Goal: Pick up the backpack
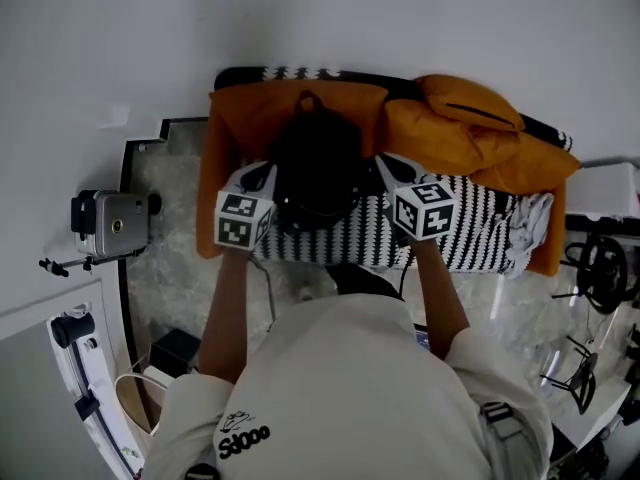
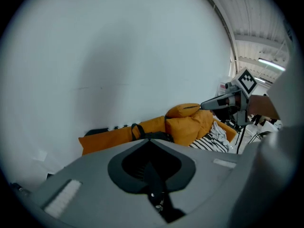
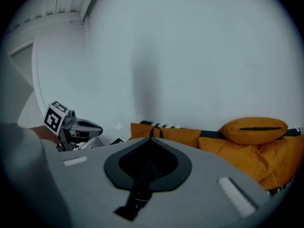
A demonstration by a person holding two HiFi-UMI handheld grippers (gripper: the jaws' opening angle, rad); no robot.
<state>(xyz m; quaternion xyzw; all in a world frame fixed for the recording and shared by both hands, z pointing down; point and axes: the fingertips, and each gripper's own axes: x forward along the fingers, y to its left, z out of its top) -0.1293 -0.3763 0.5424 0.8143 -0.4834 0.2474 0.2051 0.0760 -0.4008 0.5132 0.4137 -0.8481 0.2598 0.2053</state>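
Backpack [image 1: 315, 163]: black, sits on the couch [image 1: 225, 118] roughly mid-seat, back against the orange cover [image 1: 250, 108], bottom edge on the black-and-white zigzag blanket [image 1: 470, 233]. Top loop handle points toward the wall [image 1: 300, 18]. In the left gripper view only its upper part and loop show [image 2: 151, 135] over the gripper body. In the right gripper view just the loop peeks out [image 3: 153, 131].

Left gripper [image 1: 255, 183]: on the backpack's left side, angled down toward it. Fingers closed, nothing between them, confirmed in its own view [image 2: 153, 161].

Right gripper [image 1: 403, 180]: mirror position on the backpack's right side, over the blanket. Fingers also closed and empty [image 3: 146, 167].

Both sit just beside the backpack. From the head view I can't tell whether either tip actually touches the fabric, because black on black hides the boundary. Each gripper shows in the other's camera (right one [image 2: 227, 101], left one [image 3: 78, 126]), both clear of the couch surface there.

Surroundings:
- two orange cushions [image 1: 470, 118] stacked at the right end of the couch, right of the backpack and apart from it
- crumpled pale cloth [image 1: 530, 230] at the blanket's far right edge
- small camera [image 1: 112, 223] on a stand, on the floor [image 1: 170, 268] left of the couch
- marbled floor, plain white wall behind the couch
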